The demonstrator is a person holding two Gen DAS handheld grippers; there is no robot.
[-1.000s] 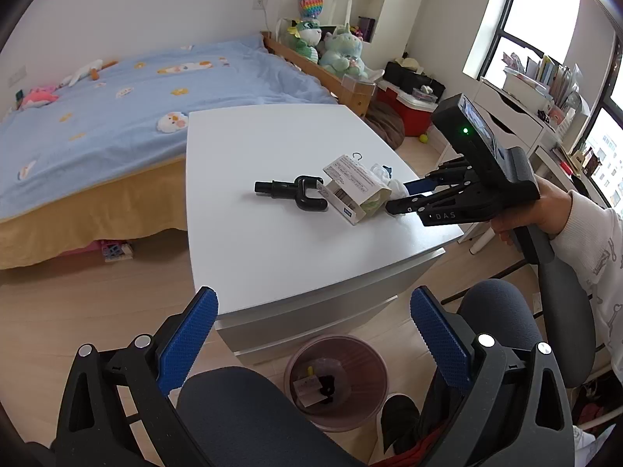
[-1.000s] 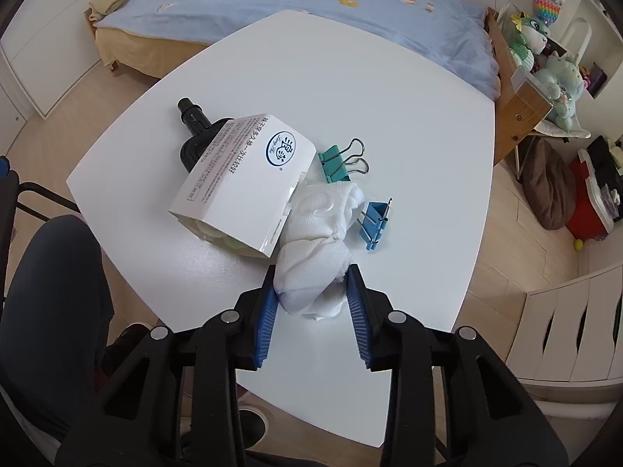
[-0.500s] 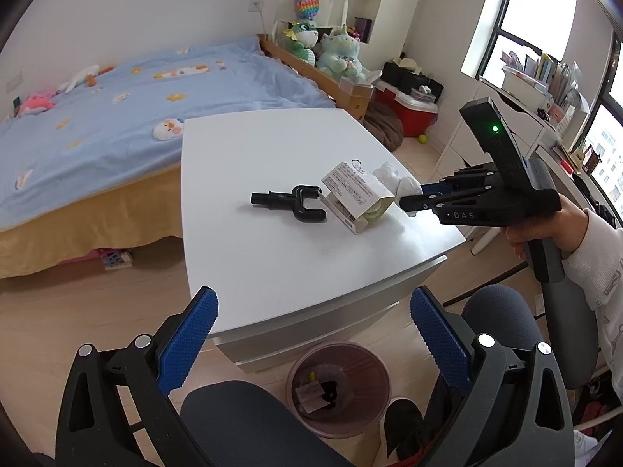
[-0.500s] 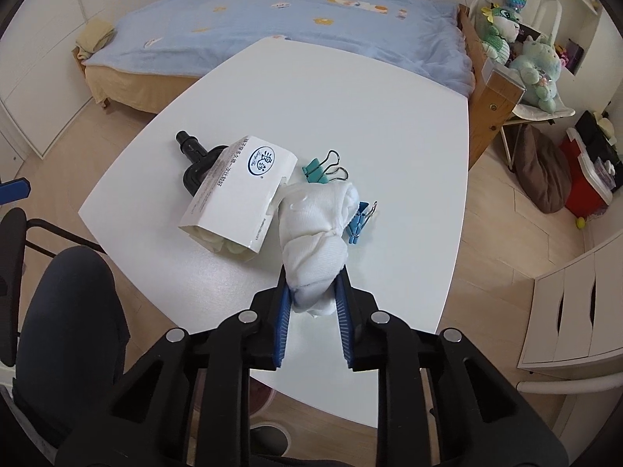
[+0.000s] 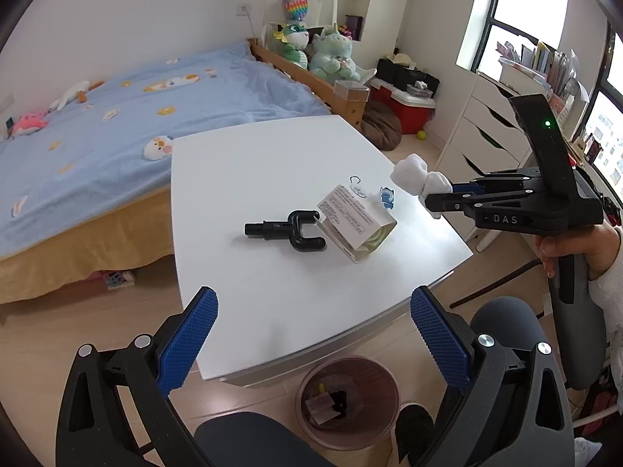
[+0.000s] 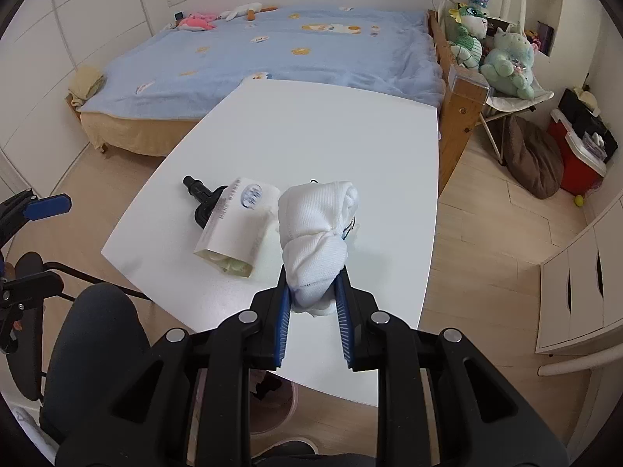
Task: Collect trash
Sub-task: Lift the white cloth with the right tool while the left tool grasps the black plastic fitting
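My right gripper (image 6: 313, 303) is shut on a crumpled white cloth wad (image 6: 313, 229) and holds it in the air above the white table (image 6: 331, 132); the gripper (image 5: 438, 198) and wad (image 5: 414, 173) also show in the left wrist view. A white carton (image 5: 356, 227) lies on its side on the table (image 5: 264, 163), next to a black forked plastic part (image 5: 292, 229). My left gripper (image 5: 311, 334) is open and empty, off the table's near edge. A pink waste bin (image 5: 348, 401) with some trash in it stands on the floor below.
Binder clips (image 5: 385, 194) lie on the table behind the carton. A bed with a blue cover (image 5: 136, 116) is beyond the table. White drawers (image 5: 490, 132) stand at the right. A dark chair seat (image 5: 506, 330) is near the bin.
My right gripper closed on the white cloth wad and lifted it off the table, up and back toward the table's near right edge. The left gripper stayed open.
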